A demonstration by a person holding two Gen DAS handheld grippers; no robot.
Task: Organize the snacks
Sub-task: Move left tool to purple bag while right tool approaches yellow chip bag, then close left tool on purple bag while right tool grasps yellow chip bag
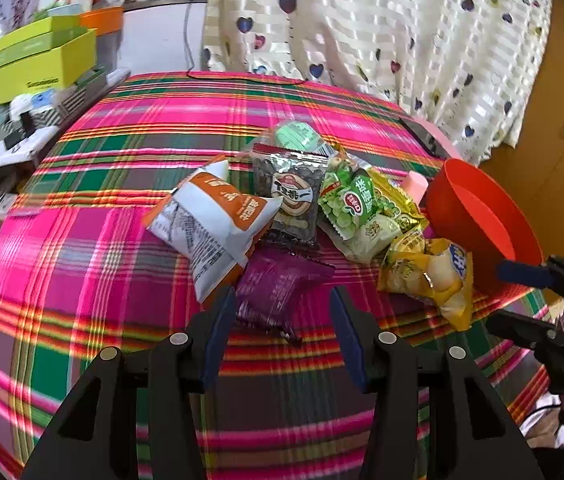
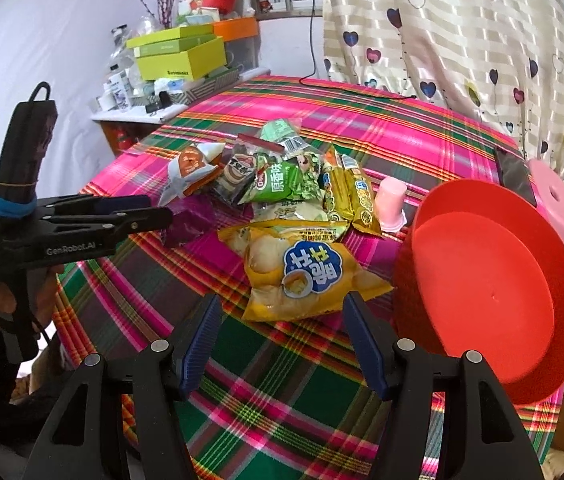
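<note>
I have both grippers spread with nothing between their fingers. My left gripper [image 1: 283, 300] hangs over the purple packet [image 1: 278, 288], and my right gripper [image 2: 280, 312] sits just short of the yellow chip bag [image 2: 301, 276]. The other snacks lie heaped on the plaid table [image 2: 282, 392], and the red bowl [image 2: 493, 300] stands tilted at its right edge.

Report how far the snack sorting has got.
Done: nothing yet; the red bowl is empty. In hand: nothing. The left gripper is open over the purple packet, and the right gripper is open in front of the yellow chip bag. Left: the whole pile, including the orange-and-white bag and green packet, lies on the plaid cloth.
</note>
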